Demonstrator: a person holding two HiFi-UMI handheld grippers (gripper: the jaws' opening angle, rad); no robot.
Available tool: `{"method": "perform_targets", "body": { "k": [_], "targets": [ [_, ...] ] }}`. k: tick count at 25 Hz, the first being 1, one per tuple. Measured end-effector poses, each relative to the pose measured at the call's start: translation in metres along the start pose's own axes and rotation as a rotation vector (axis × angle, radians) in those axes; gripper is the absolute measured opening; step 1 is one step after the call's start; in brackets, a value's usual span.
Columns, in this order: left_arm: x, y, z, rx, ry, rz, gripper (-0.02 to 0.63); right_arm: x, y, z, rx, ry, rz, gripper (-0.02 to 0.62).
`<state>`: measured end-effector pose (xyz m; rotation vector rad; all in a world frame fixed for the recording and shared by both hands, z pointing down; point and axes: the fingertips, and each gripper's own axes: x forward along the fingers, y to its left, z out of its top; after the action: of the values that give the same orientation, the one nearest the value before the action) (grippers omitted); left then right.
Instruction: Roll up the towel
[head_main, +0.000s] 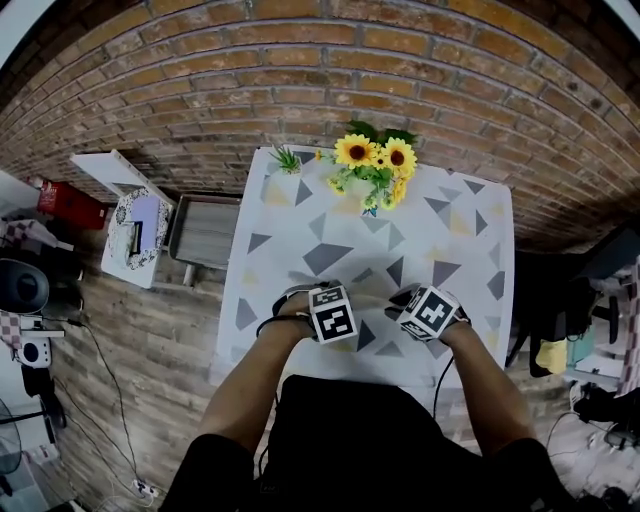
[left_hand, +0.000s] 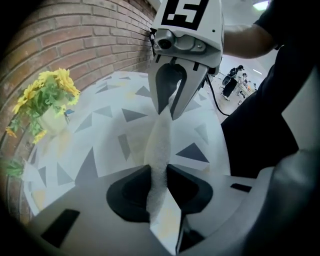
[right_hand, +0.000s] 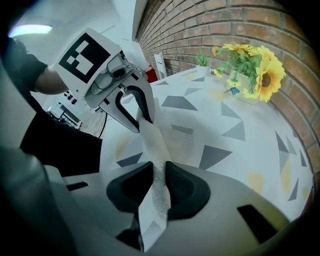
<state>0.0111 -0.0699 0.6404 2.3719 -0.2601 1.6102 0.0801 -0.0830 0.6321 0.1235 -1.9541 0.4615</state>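
At the far left of the head view, a red box (head_main: 68, 203) is seen on the wooden floor (head_main: 150, 340) by the brick wall (head_main: 300, 60). Next to it a white board (head_main: 108, 172) is found with a patterned item on it that cannot be made out. Just right of that, a grey metal tray (head_main: 203, 230) is set against the left edge of the table (head_main: 290, 240), which is covered in white with grey and yellow triangles. At the table's far edge a small potted plant (head_main: 286, 160) is placed, and a bunch of sunflowers (head_main: 375, 165) stands just to its right.

Over the near part of the table the two grippers are held side by side, both pointed steeply down, each carried on one of the person's forearms. The left gripper (left_hand: 159, 172) is clamped narrowly on the towel (left_hand: 161, 145): its dark pads are pressed against the pale, nubbly cloth from both sides, and a short tail of the cloth is left hanging below them. From there the towel is drawn out as a tight, bunched strip just above the tabletop, across to the other gripper. The right gripper (right_hand: 159, 172) is likewise closed narrowly on the opposite end of the same strip, with the cloth pinched between its pads and a loose corner left beneath.

To the right of the table, dark furniture and cluttered items are seen, too small to be told apart.
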Motion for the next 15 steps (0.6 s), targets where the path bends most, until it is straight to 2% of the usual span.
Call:
{"method": "perform_targets", "body": {
  "k": [4, 7, 9, 12, 15],
  "targets": [
    [0.001, 0.007, 0.003, -0.011, 0.004, -0.003, 0.108, -0.007, -0.005, 0.013, -0.150, -0.032, -0.147, 0.166],
    [0.002, 0.011, 0.005, -0.015, 0.017, -0.019, 0.108, -0.007, 0.008, 0.033, -0.240, -0.080, -0.159, 0.183],
    [0.003, 0.016, 0.007, -0.016, 0.017, -0.024, 0.109, 0.002, 0.012, 0.036, -0.270, -0.060, -0.155, 0.184],
    [-0.001, 0.033, 0.013, 0.000, 0.004, 0.050, 0.146, 0.015, 0.003, 0.030, -0.277, -0.010, -0.184, 0.174],
    [-0.010, 0.050, 0.017, 0.036, -0.016, 0.146, 0.187, 0.016, -0.010, 0.030, -0.225, -0.014, -0.190, 0.142]
  ]
}}
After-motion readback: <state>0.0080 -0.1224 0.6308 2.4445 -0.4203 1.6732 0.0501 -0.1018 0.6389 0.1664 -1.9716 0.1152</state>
